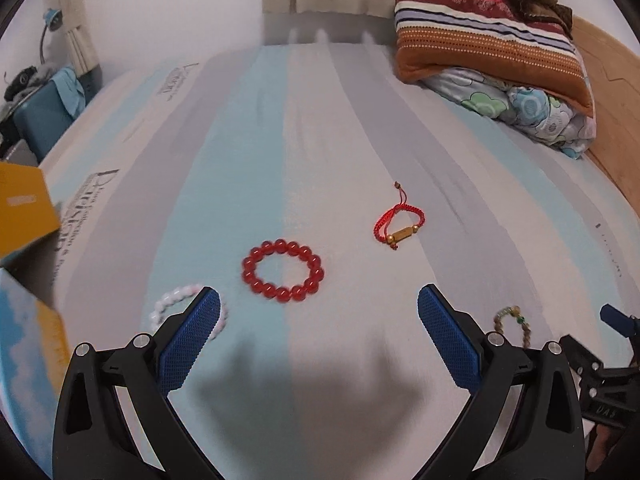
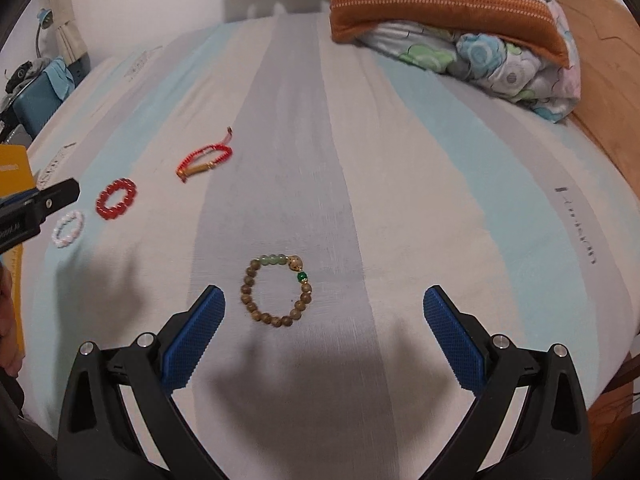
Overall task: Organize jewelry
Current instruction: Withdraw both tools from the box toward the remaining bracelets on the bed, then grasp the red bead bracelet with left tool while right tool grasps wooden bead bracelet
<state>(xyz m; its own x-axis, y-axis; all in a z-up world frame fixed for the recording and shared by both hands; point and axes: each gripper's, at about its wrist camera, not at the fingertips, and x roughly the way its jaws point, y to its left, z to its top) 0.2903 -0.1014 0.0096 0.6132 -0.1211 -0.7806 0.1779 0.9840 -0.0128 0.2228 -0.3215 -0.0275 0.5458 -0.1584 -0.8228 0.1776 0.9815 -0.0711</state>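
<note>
Brown bead bracelet (image 2: 276,292) lies just beyond right jaws (spread wide).

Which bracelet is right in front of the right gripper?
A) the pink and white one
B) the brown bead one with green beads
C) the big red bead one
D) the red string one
B: the brown bead bracelet lies on the bed just ahead of the open right gripper, nearer its left finger.

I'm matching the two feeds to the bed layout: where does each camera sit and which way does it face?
Left wrist: on the left tool, facing the headboard over the red bead bracelet; its open blue fingers show.
Right wrist: on the right tool, same heading, over the brown bead bracelet; open fingers show.
Shared: all four bracelets, the striped pillow, each other's tool.
</note>
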